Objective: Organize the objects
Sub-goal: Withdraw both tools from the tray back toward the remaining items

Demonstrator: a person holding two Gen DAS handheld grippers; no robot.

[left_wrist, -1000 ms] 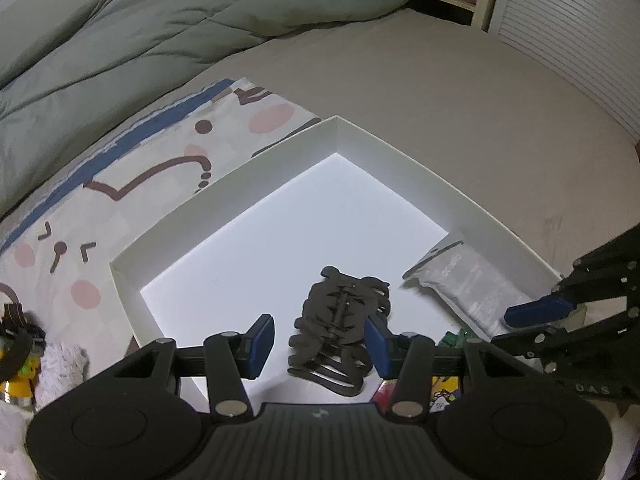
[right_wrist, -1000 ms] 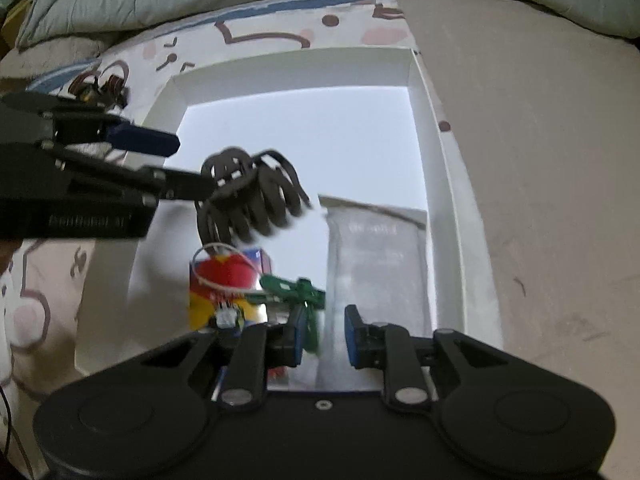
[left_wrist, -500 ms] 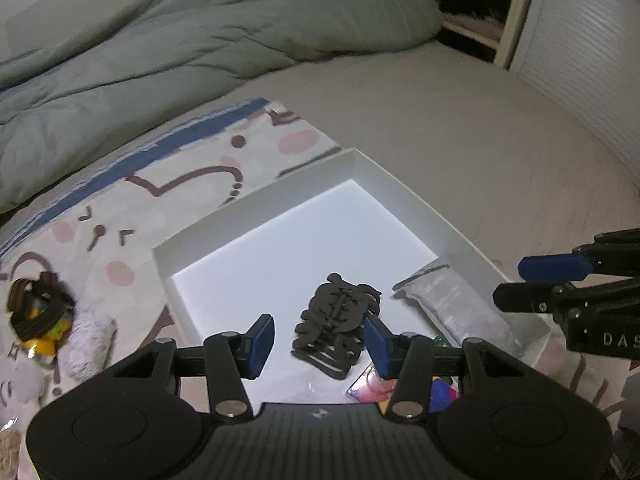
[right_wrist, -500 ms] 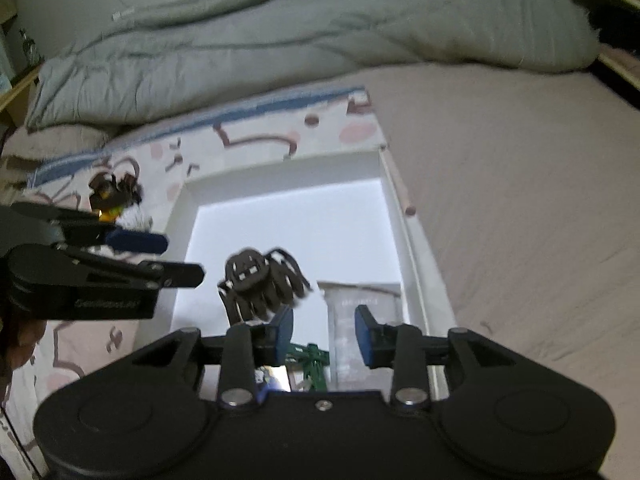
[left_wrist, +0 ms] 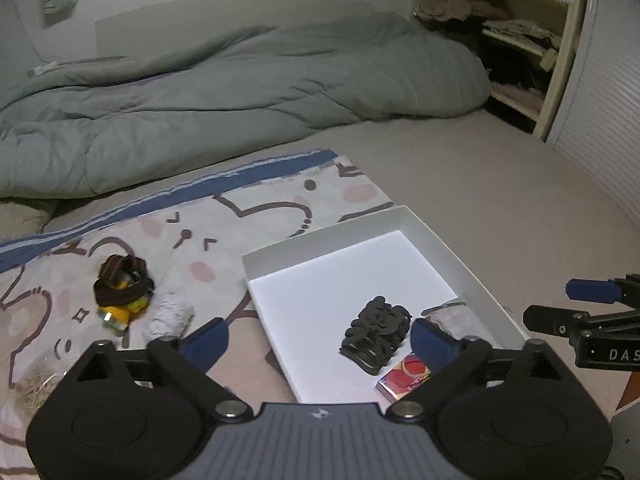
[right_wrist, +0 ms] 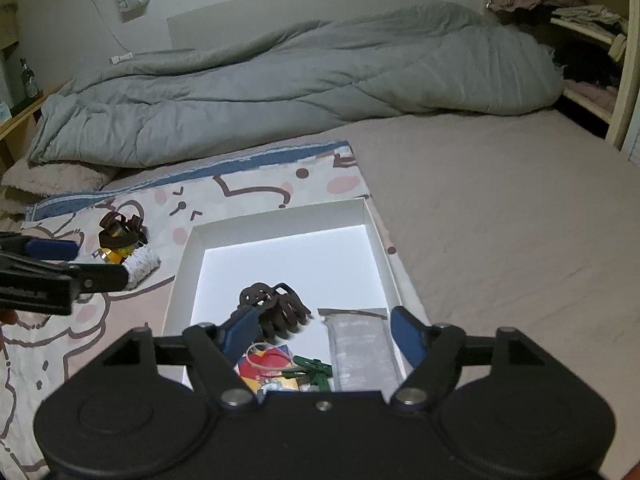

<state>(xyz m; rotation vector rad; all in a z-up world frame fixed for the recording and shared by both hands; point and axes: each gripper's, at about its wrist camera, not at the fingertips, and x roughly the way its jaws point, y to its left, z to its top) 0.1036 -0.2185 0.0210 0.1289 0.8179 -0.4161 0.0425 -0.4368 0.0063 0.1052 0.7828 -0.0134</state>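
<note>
**Hair claw boxed; loose items wait on the blanket**

A dark hair claw [left_wrist: 376, 334] lies on the floor of the shallow white box [left_wrist: 436, 232], toward its near end, with a clear packet [right_wrist: 362, 342] just to its right and a red-and-yellow card [right_wrist: 266, 364] and green clip [right_wrist: 314, 370] nearer still. Out on the patterned blanket [left_wrist: 256, 208], to the left of the box and well apart from it, sit a yellow toy wrapped in a brown band [left_wrist: 120, 298] and a pale fluffy roll [left_wrist: 168, 318] just beside it — by the look of things, the next candidates for the box.

The left gripper [left_wrist: 318, 338] hovers over the box's near-left corner, jaws spread wide and holding nothing. The right gripper [right_wrist: 320, 330] hangs above the near end of the box, likewise agape and empty. The leftover pile lies to the left and slightly ahead of the left gripper, which is plainly the nearer of the two; the fluffy roll's long axis appears to run left to right — a leftward swing would likely reach it.
</note>
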